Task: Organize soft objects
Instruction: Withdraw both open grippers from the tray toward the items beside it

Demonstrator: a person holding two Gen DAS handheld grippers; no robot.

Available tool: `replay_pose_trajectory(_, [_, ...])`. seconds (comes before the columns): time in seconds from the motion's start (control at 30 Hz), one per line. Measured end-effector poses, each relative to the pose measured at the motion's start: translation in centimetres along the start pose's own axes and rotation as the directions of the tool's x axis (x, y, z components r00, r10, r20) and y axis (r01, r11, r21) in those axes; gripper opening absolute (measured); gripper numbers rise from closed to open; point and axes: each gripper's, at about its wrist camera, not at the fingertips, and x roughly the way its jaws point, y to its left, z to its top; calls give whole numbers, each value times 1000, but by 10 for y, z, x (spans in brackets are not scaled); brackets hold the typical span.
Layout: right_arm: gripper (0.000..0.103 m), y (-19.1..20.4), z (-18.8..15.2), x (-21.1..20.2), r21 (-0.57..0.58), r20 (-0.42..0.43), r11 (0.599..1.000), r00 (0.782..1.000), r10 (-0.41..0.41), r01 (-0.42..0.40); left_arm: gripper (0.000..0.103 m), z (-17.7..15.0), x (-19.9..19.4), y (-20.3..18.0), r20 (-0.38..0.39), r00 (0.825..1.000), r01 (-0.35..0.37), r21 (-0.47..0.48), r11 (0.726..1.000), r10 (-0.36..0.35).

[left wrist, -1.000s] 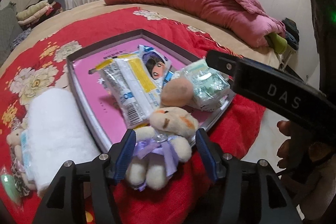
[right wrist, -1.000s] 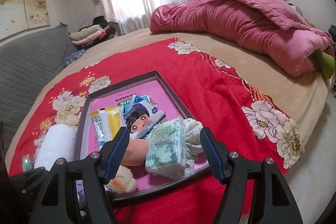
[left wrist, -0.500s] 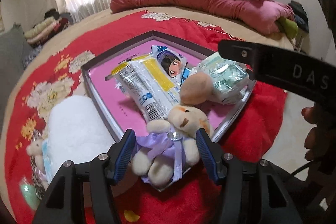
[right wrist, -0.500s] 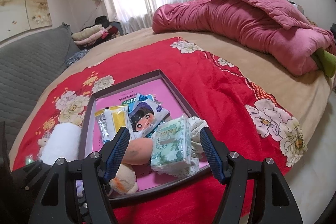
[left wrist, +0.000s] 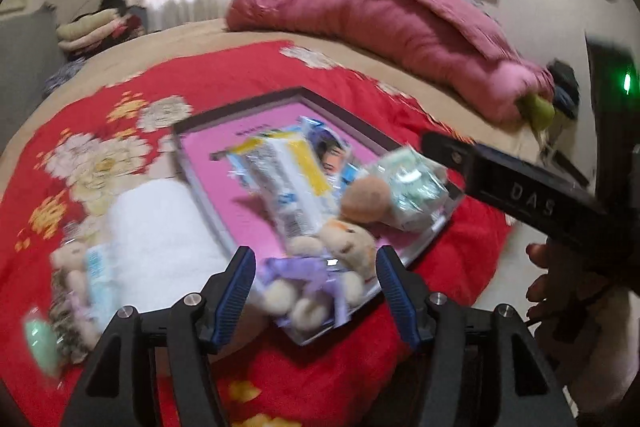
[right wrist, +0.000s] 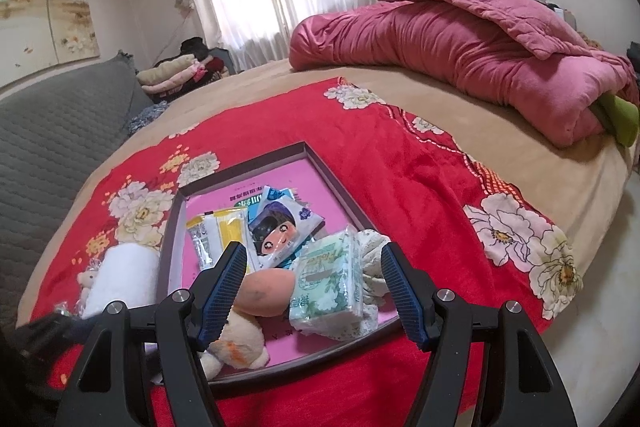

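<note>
At the bottom centre of the left wrist view, your left tool [left wrist: 316, 283] stands with its jaws apart and empty, the plush bear [left wrist: 340, 259] lying beyond them on the tray's [left wrist: 340, 111] near edge. Your right tool [right wrist: 312, 283] gapes empty over the tissue pack [right wrist: 328, 283].

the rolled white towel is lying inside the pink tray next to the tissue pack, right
Not quite. The rolled white towel lies outside the pink tray, on the red blanket beside its left wall. The tissue pack is inside. The right wrist view shows it.
</note>
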Motion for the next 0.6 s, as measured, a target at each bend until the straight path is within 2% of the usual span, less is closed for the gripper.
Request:
replay_pose_trajectory(0.2, [71, 10, 2, -8, -12, 14, 1000, 1000, 16, -16, 62, -18, -24, 23, -17, 995, -93, -5, 996, 93])
replay_pose_trajectory(0.33, [71, 19, 3, -13, -30, 21, 999, 999, 32, -31, 62, -27, -23, 18, -26, 988, -153, 51, 987, 155])
replay_pose_trajectory(0.5, [71, 32, 5, -25, -62, 32, 997, 998, 57, -55, 62, -24, -31, 22, -16, 995, -98, 5, 995, 98])
replay_pose_trajectory(0.6, [71, 43, 8, -33, -89, 40, 992, 995, 88, -84, 62, -20, -42, 26, 3, 994, -111, -9, 994, 111])
